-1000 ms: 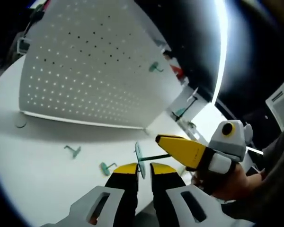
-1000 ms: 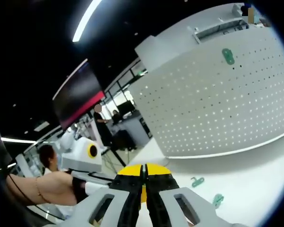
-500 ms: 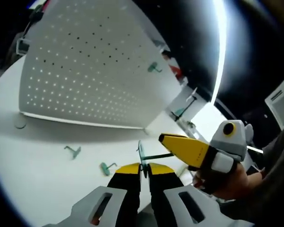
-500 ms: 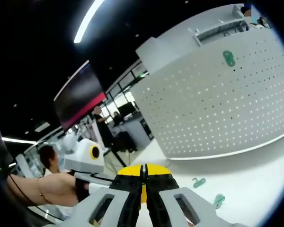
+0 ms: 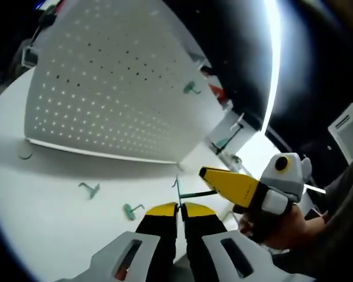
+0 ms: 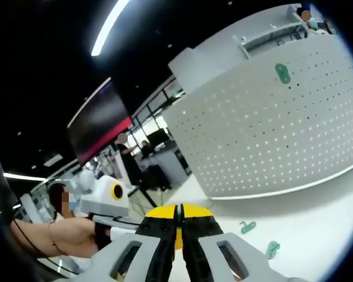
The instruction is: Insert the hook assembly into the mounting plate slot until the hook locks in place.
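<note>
Since 1 second ago my left tool has clamped the hook my right tool pinches. Next, release right, steer it squarely toward the pegboard beyond the tabletop.

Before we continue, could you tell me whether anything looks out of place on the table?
Two green hooks lie loose on the white table before the pegboard, where another hook already hangs. Nothing looks damaged.
</note>
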Action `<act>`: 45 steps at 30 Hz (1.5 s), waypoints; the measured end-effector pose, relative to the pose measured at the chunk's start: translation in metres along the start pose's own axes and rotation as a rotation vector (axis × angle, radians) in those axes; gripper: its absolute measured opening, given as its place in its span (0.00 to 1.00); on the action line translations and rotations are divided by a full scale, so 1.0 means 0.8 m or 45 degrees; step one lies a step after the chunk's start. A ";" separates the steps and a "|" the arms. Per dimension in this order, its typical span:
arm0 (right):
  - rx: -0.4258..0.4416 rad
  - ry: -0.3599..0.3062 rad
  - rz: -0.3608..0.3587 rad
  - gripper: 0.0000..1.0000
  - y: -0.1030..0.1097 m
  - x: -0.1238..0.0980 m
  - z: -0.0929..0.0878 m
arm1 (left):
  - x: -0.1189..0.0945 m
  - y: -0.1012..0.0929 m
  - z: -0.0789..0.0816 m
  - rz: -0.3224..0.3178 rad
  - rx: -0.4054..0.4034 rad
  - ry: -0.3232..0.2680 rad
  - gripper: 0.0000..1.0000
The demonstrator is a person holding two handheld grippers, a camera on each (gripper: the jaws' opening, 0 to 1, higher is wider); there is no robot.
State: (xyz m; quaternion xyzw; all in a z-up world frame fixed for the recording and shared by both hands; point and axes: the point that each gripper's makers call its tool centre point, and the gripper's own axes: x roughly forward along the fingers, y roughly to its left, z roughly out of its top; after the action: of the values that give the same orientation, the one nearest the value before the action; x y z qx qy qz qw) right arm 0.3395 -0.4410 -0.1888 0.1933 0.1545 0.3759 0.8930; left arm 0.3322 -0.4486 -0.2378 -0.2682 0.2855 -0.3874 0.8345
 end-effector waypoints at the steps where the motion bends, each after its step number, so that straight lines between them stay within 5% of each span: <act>1: 0.002 0.000 0.002 0.00 0.000 0.000 0.000 | 0.000 0.000 0.001 0.002 0.000 -0.002 0.03; 17: 0.106 -0.014 0.048 0.07 0.007 -0.003 0.014 | -0.006 0.005 0.017 0.095 0.144 -0.016 0.02; 24: 0.087 -0.025 0.048 0.11 0.009 -0.015 0.027 | -0.016 0.015 0.033 0.206 0.309 -0.036 0.01; 45: 0.136 0.044 0.004 0.12 0.006 -0.005 0.010 | -0.011 -0.008 0.045 0.228 0.572 -0.094 0.02</act>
State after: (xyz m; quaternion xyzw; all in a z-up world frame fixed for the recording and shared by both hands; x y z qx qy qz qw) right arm 0.3371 -0.4423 -0.1789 0.2345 0.1894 0.3718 0.8780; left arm 0.3493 -0.4369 -0.2065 -0.0635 0.1842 -0.3555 0.9141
